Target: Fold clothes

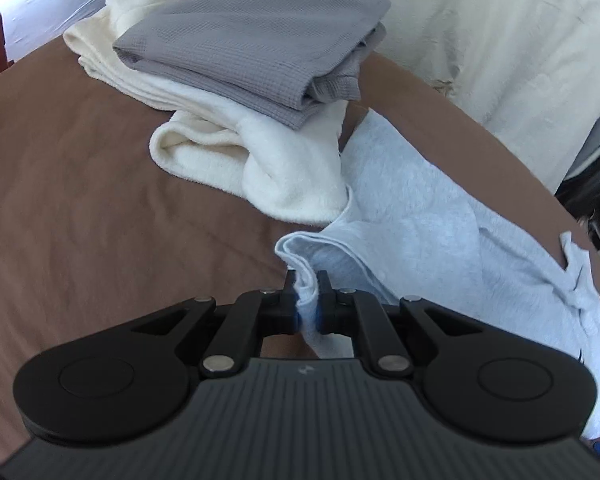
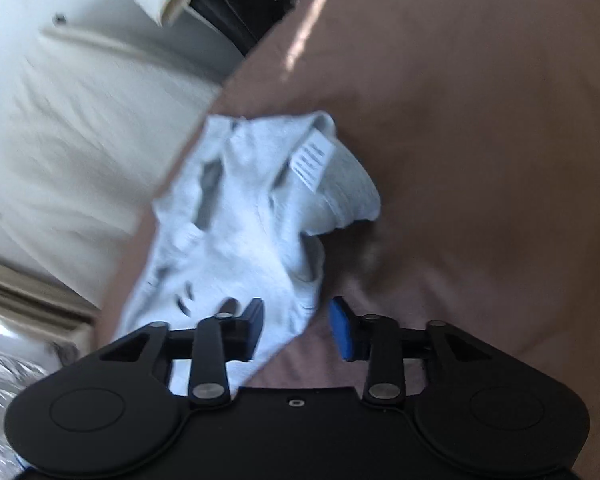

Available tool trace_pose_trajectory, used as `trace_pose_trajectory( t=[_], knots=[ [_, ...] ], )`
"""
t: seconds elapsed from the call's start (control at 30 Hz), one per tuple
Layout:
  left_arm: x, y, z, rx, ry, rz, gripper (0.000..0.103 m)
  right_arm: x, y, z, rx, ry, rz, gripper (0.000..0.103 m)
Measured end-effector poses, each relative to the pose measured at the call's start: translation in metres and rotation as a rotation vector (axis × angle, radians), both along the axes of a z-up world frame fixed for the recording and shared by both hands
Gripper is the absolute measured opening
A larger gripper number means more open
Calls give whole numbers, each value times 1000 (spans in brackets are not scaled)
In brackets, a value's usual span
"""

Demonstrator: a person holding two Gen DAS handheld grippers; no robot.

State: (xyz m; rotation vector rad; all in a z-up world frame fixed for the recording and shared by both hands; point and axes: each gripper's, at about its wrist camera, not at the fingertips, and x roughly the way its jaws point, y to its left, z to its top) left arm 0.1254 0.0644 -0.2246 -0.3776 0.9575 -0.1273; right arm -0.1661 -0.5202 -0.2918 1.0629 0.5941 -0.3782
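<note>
**Light-blue garment pinched at one edge, two pieces folded beyond it**

Clamped between the fingers of the left claw [image 1: 306, 280] is a folded edge of the light-blue garment [image 1: 420, 216], which trails rumpled over a brown-covered surface [image 1: 100, 184]; whether that is a bed or a bench I cannot tell. Beyond the garment sit a folded cream fleece piece [image 1: 236, 152] and, on top of it, a folded grey waffle-knit piece [image 1: 252, 36]. So two pieces lie folded, while the blue one is bunched and, by my judgement, yet to be made neat.

The right claw [image 2: 296, 320] stands open, the garment's other end lying between its fingers and against the left one, with a white care label [image 2: 312, 164] turned up.

That view is motion-blurred. The garment's kind is unclear, and both claw bodies hide its near edges.
</note>
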Motion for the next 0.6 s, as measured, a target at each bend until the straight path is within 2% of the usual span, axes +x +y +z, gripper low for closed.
trace_pose_trajectory(
  t=[0.1, 0.23, 0.47, 0.5, 0.53, 0.6],
  knots=[
    [0, 5, -2, -16, 11, -1, 7, 6, -9, -9, 37, -22, -42, 59],
    [1, 0, -7, -7, 16, -9, 7, 21, -15, -19, 141, -75, -26, 59],
    [2, -3, -8, 5, 13, -13, 7, 66, -46, -23, 53, -51, -47, 59],
    [0, -6, -6, 31, 0, -19, 7, 74, -54, -24, 47, -48, -53, 35],
    [-4, -12, -3, 73, -24, -31, 7, 77, -55, -21, 11, -37, -51, 17],
    [-11, -23, 5, 159, -72, -53, 7, 77, -46, -8, -117, -4, -36, 7]
  ],
)
